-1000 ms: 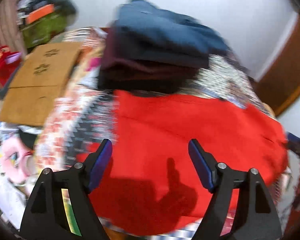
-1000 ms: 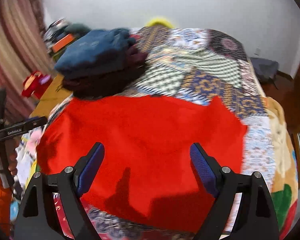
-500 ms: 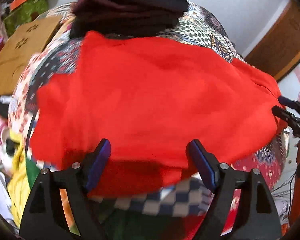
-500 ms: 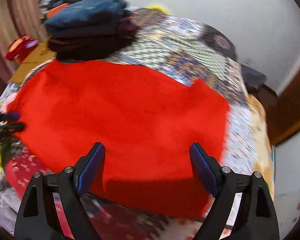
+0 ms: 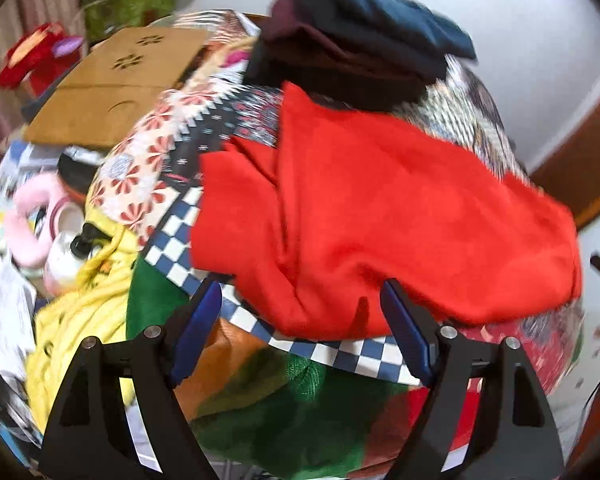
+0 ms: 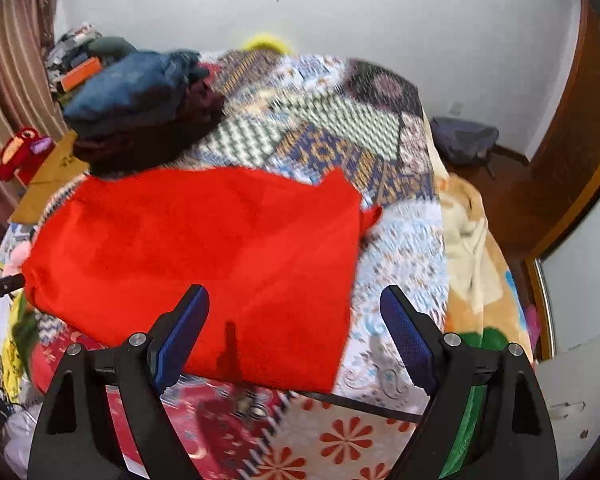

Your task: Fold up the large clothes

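Observation:
A large red garment [image 5: 380, 216] lies spread on the patchwork bed cover [image 6: 340, 128], its near hem hanging over the bed's front edge. It also shows in the right wrist view [image 6: 204, 248]. My left gripper [image 5: 300, 332] is open and empty, just below the garment's near left hem. My right gripper [image 6: 296, 336] is open and empty, over the garment's near right corner. A sleeve tip [image 6: 370, 216] sticks out at the right.
A stack of folded dark clothes [image 5: 360, 52] sits at the back of the bed, also in the right wrist view [image 6: 140, 108]. A cardboard box [image 5: 112, 84] and toys lie left of the bed. A wooden door [image 6: 572, 152] is right.
Both grippers have pulled back toward the bed's front edge. The left view has swung left and lower, and the garment's left side now shows folds.

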Tool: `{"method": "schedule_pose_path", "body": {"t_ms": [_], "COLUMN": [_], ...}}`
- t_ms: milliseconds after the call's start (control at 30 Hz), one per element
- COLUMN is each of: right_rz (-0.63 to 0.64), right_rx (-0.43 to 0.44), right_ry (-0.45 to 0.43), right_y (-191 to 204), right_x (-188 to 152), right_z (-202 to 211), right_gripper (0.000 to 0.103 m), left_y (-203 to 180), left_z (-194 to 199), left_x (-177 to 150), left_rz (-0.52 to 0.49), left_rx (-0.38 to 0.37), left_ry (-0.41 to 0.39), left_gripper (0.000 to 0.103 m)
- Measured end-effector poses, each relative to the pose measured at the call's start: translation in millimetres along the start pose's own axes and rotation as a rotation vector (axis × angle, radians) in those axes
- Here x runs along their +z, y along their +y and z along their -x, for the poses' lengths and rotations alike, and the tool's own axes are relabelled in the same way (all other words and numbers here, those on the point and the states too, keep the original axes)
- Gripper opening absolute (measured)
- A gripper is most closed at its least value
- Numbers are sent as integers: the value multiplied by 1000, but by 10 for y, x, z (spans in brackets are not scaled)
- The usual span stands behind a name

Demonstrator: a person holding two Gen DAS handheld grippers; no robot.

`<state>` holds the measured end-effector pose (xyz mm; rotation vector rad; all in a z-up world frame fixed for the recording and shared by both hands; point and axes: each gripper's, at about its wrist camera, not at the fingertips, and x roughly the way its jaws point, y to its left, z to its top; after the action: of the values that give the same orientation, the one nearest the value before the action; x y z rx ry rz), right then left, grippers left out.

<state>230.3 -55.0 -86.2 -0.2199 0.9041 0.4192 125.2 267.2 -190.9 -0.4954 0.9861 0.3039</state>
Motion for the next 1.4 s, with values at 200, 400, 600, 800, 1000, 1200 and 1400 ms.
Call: {"method": "schedule_pose_path", "body": {"t_ms": [200, 400, 600, 800, 1000, 1200, 1400], "right_rz": [105, 169, 196, 193, 185, 186, 216], "right_rx": [48, 119, 115, 159, 192, 200, 198], "right_ry": [-45, 33, 156, 162, 163, 163, 220], "right_y": [472, 871, 1032, 970, 968, 969, 1035], "right_x": [136, 108, -52, -150, -161, -163, -45], "right_z": [16, -351, -755, -784, -824, -854, -848], "right_gripper": [85, 85, 85, 86, 86, 86, 86], "left_y": [231, 116, -25, -9, 146, -10, -256], "left_z": [60, -30, -224, -504, -741, -901, -813], "left_x": [-54, -182, -271, -244, -84, 158, 244], "left_rz": [184, 215, 266, 359, 517, 472, 384], "left_rx": [-132, -269, -433, -508, -588, -466, -193], "left_ry": [15, 81, 178, 235, 227, 169, -13], "left_gripper": [82, 82, 82, 82, 82, 82, 25]}}
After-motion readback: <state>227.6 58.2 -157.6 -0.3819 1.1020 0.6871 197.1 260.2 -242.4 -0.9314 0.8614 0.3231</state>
